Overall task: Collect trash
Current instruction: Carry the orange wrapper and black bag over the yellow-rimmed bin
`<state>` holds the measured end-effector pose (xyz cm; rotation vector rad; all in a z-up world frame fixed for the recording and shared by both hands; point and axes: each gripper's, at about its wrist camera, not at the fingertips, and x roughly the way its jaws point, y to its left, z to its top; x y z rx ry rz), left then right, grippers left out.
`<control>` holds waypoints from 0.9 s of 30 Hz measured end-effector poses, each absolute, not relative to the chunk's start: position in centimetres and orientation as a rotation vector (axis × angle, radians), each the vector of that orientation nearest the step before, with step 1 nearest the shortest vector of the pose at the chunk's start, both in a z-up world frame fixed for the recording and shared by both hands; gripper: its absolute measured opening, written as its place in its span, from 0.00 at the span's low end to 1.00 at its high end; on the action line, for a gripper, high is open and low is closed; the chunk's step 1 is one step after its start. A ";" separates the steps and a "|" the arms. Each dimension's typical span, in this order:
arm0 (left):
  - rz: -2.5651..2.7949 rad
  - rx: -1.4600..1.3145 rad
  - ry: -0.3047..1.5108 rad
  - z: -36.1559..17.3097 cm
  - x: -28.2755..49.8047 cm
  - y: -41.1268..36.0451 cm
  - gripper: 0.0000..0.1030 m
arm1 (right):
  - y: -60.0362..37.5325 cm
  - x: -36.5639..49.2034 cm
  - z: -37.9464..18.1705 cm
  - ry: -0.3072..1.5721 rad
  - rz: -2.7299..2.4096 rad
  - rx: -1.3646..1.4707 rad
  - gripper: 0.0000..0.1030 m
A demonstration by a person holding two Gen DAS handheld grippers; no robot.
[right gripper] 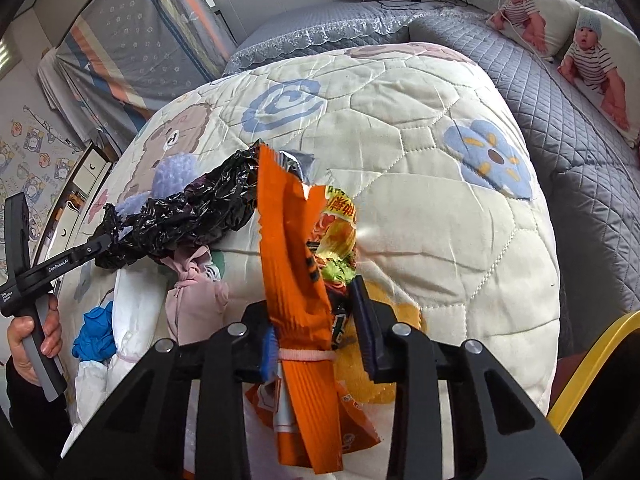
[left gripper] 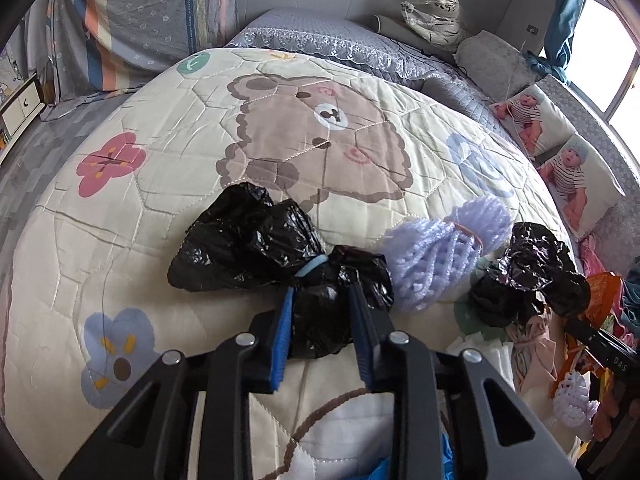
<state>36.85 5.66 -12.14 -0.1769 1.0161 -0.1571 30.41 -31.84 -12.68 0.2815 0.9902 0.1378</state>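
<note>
In the left wrist view my left gripper is shut on a crumpled black plastic bag tied with a light blue band, lying on the bear-print quilt. A lilac foam net lies just right of it, and a second black bag sits beyond that. In the right wrist view my right gripper is shut on an orange snack wrapper bound with a pink rubber band. At the left of that view a hand holds the left gripper, whose fingers end at black plastic.
Pink cloth, a blue glove and white padded items are piled at the quilt's near edge. Baby-print cushions line the grey bedspread. A yellow rim curves in at lower right. A white drawer unit stands far left.
</note>
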 end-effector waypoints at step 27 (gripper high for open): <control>-0.393 -0.115 0.738 1.7 27.1 -0.2 0.19 | -39.0 20.1 -3.4 0.785 0.124 0.405 0.26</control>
